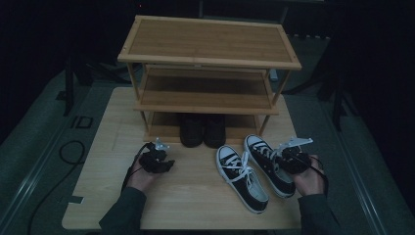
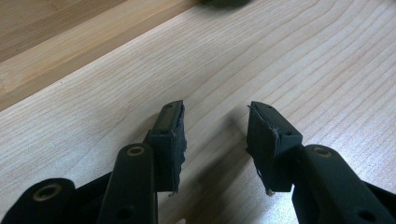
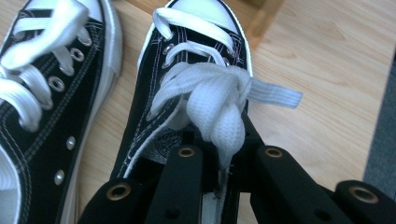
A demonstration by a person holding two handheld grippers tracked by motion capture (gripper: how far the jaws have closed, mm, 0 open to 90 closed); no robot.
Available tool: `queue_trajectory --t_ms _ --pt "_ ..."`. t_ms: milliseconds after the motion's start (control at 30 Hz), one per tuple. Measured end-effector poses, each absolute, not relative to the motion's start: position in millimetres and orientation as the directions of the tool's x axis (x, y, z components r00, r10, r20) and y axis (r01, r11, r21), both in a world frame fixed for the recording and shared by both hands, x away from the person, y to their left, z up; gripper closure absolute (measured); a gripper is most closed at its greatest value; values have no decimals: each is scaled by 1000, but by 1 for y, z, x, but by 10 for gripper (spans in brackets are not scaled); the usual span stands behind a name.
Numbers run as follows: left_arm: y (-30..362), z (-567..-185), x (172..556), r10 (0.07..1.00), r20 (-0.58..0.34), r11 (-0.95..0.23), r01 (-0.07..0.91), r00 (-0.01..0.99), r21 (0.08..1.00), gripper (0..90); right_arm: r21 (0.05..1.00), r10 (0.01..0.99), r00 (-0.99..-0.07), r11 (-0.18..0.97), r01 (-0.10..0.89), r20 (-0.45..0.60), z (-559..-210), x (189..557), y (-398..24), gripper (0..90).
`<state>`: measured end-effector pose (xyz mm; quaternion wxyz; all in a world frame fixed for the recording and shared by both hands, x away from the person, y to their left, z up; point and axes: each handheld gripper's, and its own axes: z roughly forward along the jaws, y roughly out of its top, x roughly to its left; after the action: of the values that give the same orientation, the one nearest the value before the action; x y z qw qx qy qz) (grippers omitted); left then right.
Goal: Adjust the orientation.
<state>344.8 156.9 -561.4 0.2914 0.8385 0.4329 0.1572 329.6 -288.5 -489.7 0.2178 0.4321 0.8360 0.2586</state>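
Two black canvas sneakers with white laces and toe caps lie on the wooden table. The left sneaker (image 1: 242, 177) (image 3: 42, 93) lies free. My right gripper (image 1: 288, 157) (image 3: 219, 154) is shut on the tongue of the right sneaker (image 1: 268, 161) (image 3: 187, 60), with the bunched white lace knot (image 3: 217, 100) piled over the jaw tips. My left gripper (image 1: 162, 161) (image 2: 215, 140) is held low over bare tabletop (image 2: 280, 56), open, nothing between its pads.
A three-shelf bamboo shoe rack (image 1: 210, 41) stands at the back of the table (image 1: 195, 196). A pair of black shoes (image 1: 202, 130) sits on its bottom shelf. Dark floor and cables surround the table.
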Motion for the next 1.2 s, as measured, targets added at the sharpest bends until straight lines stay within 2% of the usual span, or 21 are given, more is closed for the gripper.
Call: queue_trajectory --t_ms 533,1033,1200 --pt "157 -561 345 817 11 -455 634 576 625 568 638 787 -593 546 543 -169 -502 337 -266 848" --pt "157 -562 345 819 11 -453 634 574 626 568 620 746 -652 577 532 -136 -514 330 -279 843" --pt "157 -561 345 817 13 -456 633 576 625 567 594 739 -653 603 534 -163 -519 328 -279 841"
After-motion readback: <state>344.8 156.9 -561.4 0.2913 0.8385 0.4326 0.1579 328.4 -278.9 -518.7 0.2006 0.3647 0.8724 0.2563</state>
